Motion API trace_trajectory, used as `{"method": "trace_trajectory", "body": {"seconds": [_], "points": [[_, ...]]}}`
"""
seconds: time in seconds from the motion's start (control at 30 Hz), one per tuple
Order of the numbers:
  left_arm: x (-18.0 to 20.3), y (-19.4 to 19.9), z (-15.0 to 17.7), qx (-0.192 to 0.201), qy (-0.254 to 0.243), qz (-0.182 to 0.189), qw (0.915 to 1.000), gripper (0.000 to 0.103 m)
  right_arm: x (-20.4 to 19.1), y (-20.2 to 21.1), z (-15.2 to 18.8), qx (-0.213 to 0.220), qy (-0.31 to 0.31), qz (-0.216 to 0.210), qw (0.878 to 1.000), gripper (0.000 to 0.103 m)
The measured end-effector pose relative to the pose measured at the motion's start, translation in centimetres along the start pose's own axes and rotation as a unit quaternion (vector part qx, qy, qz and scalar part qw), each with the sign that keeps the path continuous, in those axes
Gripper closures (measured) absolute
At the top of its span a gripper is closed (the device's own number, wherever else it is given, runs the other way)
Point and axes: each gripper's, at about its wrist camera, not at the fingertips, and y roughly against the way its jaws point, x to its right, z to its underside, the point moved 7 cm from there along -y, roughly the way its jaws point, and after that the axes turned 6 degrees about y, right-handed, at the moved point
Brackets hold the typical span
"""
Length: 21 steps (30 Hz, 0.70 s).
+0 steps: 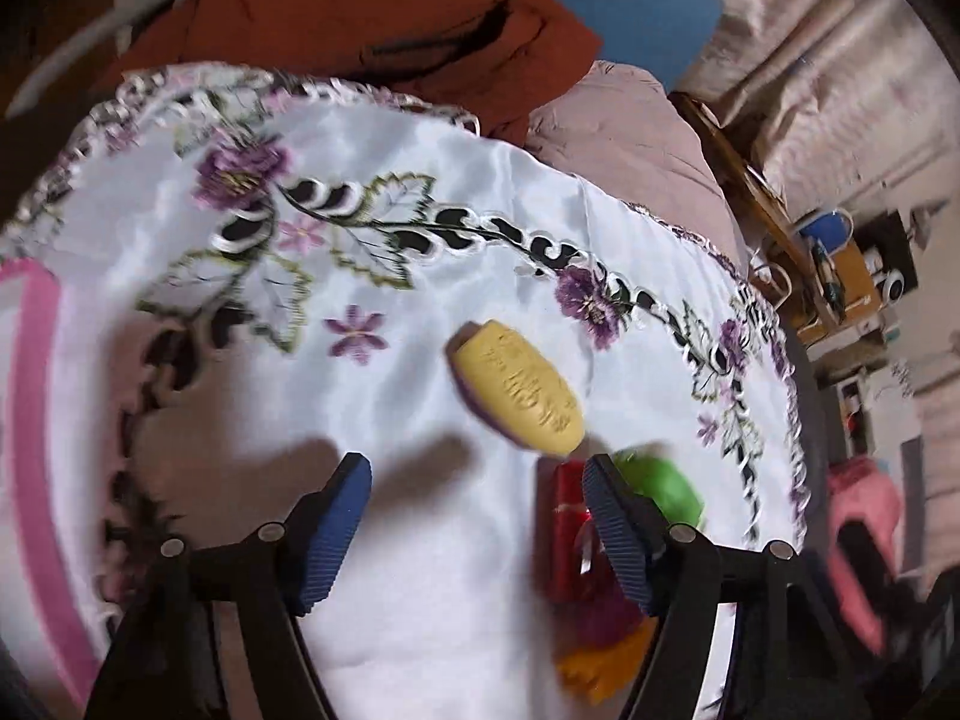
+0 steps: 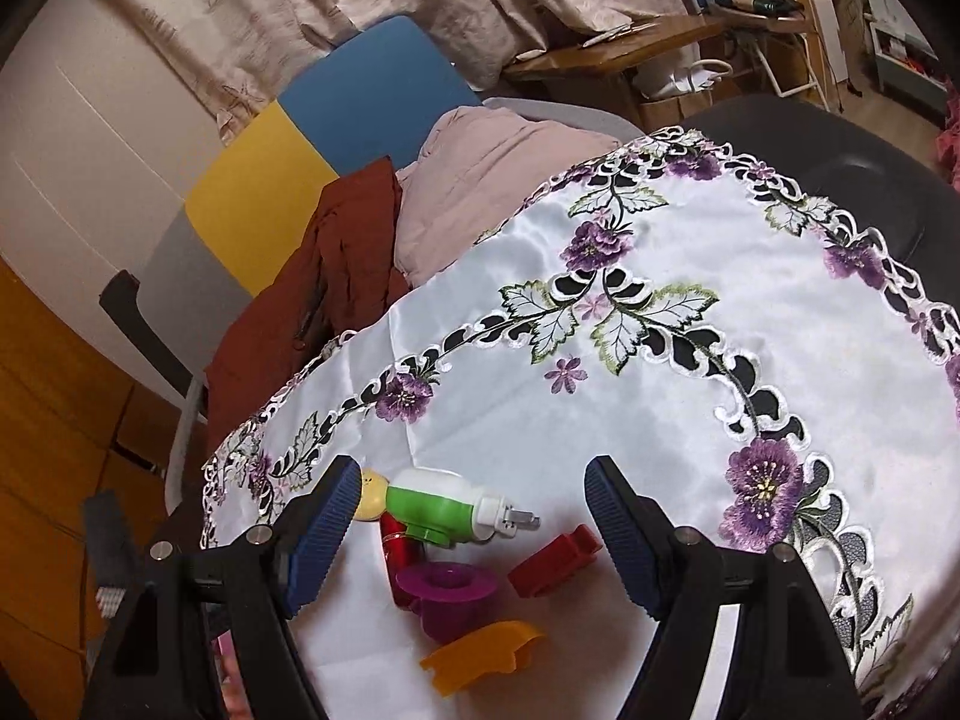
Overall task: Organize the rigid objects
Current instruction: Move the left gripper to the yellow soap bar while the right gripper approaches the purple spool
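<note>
Left wrist view: the left gripper (image 1: 477, 468), ribbed blue pads spread and empty, hangs over a glossy embroidered tablecloth (image 1: 420, 276); an oval yellow brush (image 1: 517, 394) lies just beyond it.

Right wrist view: the right gripper (image 2: 468, 477), spread with nothing between its pads, frames a green-and-white bottle (image 2: 447, 510), with a purple cup (image 2: 444, 591), red block (image 2: 555, 558) and orange piece (image 2: 480, 654) nearer the gripper.

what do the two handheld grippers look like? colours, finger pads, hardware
Both match. The left gripper and right gripper each have two black plastic arms that angle inward, ending in dark blue ribbed pads. Round silver pivot pins sit at the joints. No cables, labels, hands or sleeves show.
</note>
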Motion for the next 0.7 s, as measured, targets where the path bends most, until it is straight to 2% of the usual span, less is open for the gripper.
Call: {"method": "trace_trajectory", "body": {"seconds": [0.33, 0.57, 0.7], "points": [[1.2, -3.5, -1.9, -0.022, 0.045, -0.017, 0.9986, 0.03, 0.1, -0.3, 0.2, -0.011, -0.017, -0.019, 1.0, 0.025], [2.3, -4.7, -2.8, -0.019, 0.032, -0.046, 0.9982, 0.028, 0.7, -0.4, 0.2, -0.014, -0.038, -0.028, 0.999, 0.025], [2.9, -5.4, -2.7, -0.021, 0.005, -0.084, 0.9962, 0.028, 1.0, -0.4, 0.2, -0.016, -0.046, -0.029, 0.998, 0.025]]}}
